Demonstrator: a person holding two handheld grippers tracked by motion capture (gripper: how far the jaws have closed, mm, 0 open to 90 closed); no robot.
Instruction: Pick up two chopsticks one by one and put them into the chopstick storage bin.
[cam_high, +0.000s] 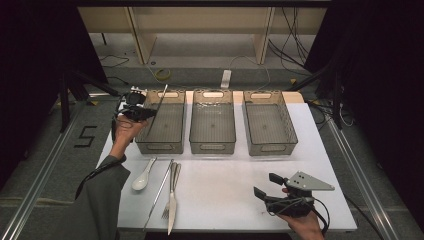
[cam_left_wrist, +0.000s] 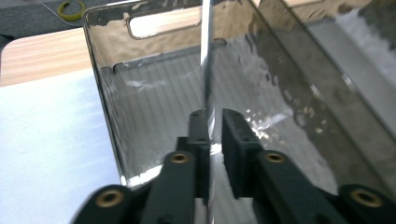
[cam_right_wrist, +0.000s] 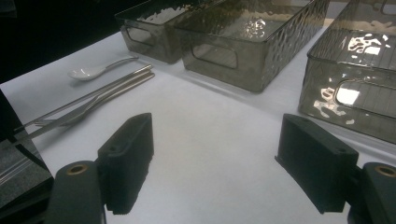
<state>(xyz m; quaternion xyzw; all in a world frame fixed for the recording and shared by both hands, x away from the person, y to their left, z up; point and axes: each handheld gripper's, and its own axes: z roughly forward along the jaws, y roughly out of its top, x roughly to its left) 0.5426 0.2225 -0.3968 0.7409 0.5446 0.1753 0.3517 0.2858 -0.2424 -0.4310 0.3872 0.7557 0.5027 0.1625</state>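
**Overhead view of the table: three bins, loose cutlery, two hand-held grippers**

A white table (cam_high: 225, 195) carries three smoky translucent bins in a row: left bin (cam_high: 161, 145), middle bin (cam_high: 213, 146), right bin (cam_high: 270, 147). The left gripper (cam_high: 145, 114), held at the left bin's outer rim, grips a thin metal rod (cam_high: 159, 106) slanting up over that bin. Near the front edge lie a white spoon (cam_high: 143, 176), a chopstick (cam_high: 159, 193), a fork (cam_high: 168, 195) and a knife (cam_high: 173, 200). The right gripper (cam_high: 265, 186) hovers front right, jaws apart.

Overhead cam; gripper cams close, prob. bin-facing.
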